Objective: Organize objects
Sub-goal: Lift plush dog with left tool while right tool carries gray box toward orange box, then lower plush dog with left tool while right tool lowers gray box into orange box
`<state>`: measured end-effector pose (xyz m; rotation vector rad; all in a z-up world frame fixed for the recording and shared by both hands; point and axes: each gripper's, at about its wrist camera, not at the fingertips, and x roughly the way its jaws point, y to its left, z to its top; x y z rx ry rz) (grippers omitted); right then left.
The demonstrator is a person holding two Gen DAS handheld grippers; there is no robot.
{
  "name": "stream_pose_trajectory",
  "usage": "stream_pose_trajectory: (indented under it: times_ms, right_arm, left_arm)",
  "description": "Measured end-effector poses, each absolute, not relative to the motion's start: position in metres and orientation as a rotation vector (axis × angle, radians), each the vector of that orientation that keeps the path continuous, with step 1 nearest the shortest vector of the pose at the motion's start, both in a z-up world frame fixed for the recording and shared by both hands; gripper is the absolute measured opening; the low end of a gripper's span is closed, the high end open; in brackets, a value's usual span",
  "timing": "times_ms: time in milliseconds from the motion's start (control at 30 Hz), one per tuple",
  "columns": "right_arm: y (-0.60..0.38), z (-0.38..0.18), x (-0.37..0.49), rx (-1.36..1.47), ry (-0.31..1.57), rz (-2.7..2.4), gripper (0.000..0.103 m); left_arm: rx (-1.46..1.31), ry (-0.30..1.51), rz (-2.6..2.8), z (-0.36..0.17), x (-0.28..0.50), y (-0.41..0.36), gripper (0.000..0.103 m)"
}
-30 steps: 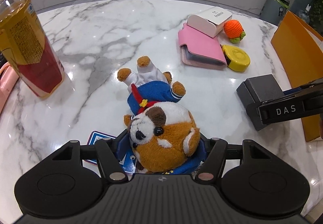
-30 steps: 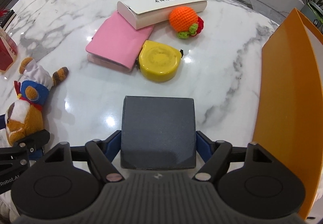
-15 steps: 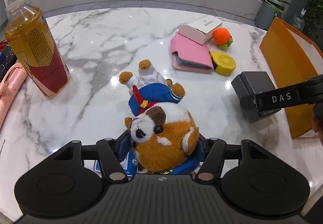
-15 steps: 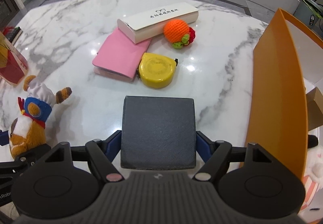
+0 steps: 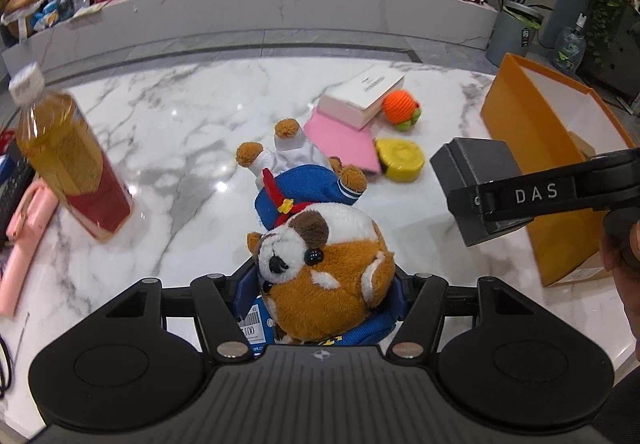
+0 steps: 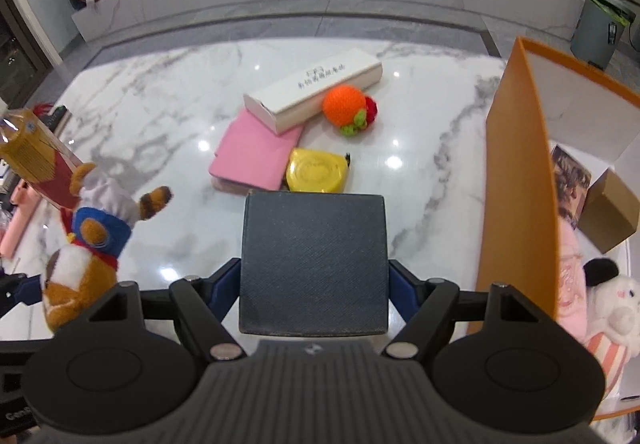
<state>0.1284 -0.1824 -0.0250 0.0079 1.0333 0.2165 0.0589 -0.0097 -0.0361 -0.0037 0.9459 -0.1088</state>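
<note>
My left gripper (image 5: 320,296) is shut on a plush dog (image 5: 324,264) in a blue sailor suit, pinching its head so its legs hang above the marble table (image 5: 168,132). The same plush dog (image 6: 88,256) shows at the left of the right wrist view. My right gripper (image 6: 314,284) is shut on a dark grey box (image 6: 314,260), lifted off the table; the dark grey box (image 5: 476,172) also appears at right in the left wrist view. An orange storage box (image 6: 516,184) stands open to the right, with a white plush (image 6: 616,316) and a cardboard box inside.
On the table lie a pink wallet (image 6: 252,160), a white carton (image 6: 316,92), an orange crochet fruit (image 6: 348,108) and a yellow tape measure (image 6: 316,176). A tea bottle (image 5: 64,160) stands at left beside a pink case (image 5: 24,244). A hand (image 5: 620,276) shows at right.
Both grippers have risen with their loads; the table and its objects look farther away. The inside of the orange box has come into view on the right.
</note>
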Motion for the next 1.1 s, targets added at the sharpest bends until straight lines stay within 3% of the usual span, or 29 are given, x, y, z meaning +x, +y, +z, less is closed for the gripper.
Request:
stream_pose_trajectory:
  times_ms: [700,1100]
  right_arm:
    - [-0.279,0.068,0.111,0.066,0.865,0.154,0.077]
    - [-0.355,0.081,0.112,0.065,0.852,0.036,0.077]
  left_arm:
    - [0.076,0.844,-0.230,0.021,0.092,-0.081,0.072]
    - [0.038,0.816,-0.392,0.030,0.120,-0.148,0.072]
